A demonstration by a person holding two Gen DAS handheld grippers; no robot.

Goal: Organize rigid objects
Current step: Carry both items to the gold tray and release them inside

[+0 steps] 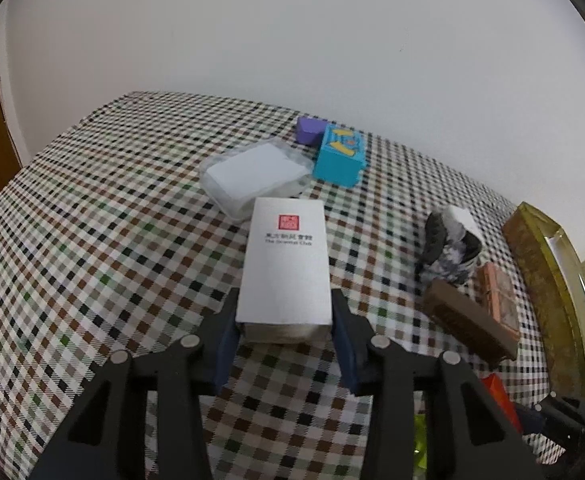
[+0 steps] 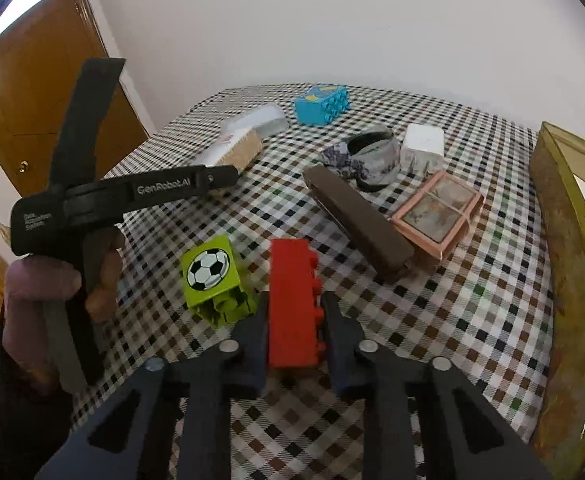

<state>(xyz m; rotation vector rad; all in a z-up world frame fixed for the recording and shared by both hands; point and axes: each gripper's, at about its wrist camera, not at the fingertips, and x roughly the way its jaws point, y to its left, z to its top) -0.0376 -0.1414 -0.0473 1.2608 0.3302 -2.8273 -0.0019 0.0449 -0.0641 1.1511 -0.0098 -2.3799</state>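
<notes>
While left gripper (image 1: 284, 320) clamps white box (image 1: 284, 260) lengthwise away, right gripper (image 2: 294, 332) clamps red brick (image 2: 292, 300), likewise.

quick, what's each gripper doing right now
Left gripper: closed on the white box.
Right gripper: closed on the red block.

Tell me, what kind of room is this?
Probably a room in a home: a table under a brown-and-black checked tablecloth against a plain white wall, a brown wooden door, and toys like the green football-print block.
</notes>
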